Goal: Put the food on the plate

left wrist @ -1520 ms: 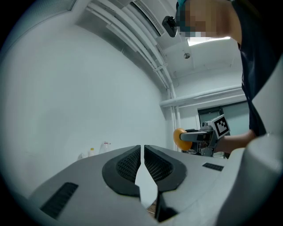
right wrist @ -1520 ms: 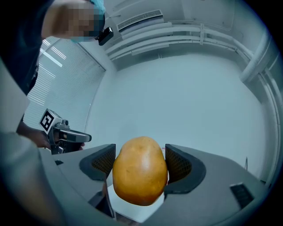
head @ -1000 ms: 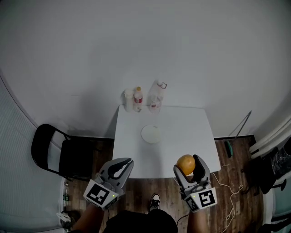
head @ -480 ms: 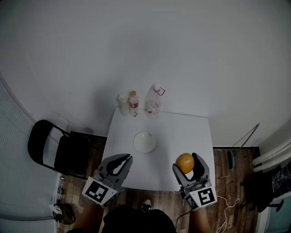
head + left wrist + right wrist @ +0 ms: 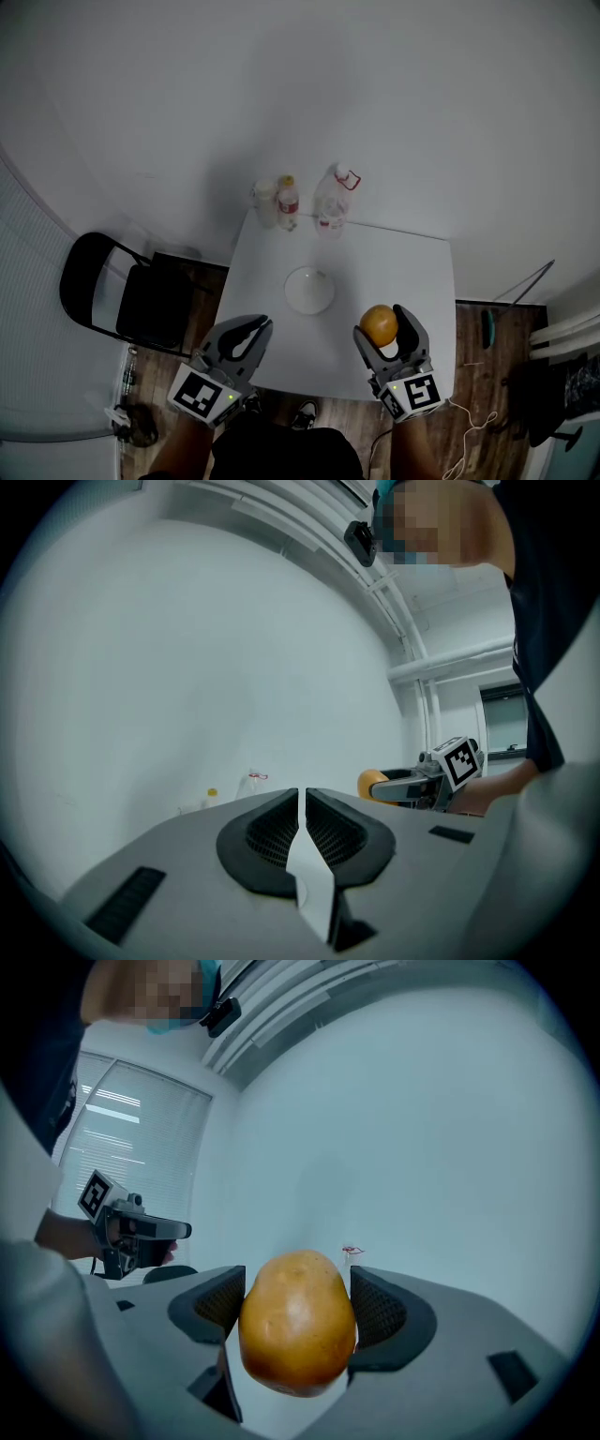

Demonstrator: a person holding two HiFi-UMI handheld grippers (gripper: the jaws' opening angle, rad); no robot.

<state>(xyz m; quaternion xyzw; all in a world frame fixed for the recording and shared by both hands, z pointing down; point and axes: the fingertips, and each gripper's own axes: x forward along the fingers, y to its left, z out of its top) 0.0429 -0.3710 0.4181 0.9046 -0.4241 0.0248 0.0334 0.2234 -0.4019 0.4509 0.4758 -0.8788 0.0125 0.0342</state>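
The right gripper [image 5: 383, 323] clamps one rounded golden-brown food item [image 5: 296, 1333] between its jaws, above the near edge of the square white table [image 5: 403, 272]. The left gripper [image 5: 302, 801] is closed on nothing. One round white plate [image 5: 309, 290] lies mid-table. Three plastic bottles [image 5: 288, 203] stand at the far edge, their contents unclear.

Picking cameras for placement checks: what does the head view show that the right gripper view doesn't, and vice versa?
Head view only: the white plate, empty, on the white table, with a black chair beside the table.
Right gripper view only: the pads pressed against the potato's sides, and window blinds.
Both: the right gripper shut on the potato, the left gripper shut and empty, and the red loop of one bottle.
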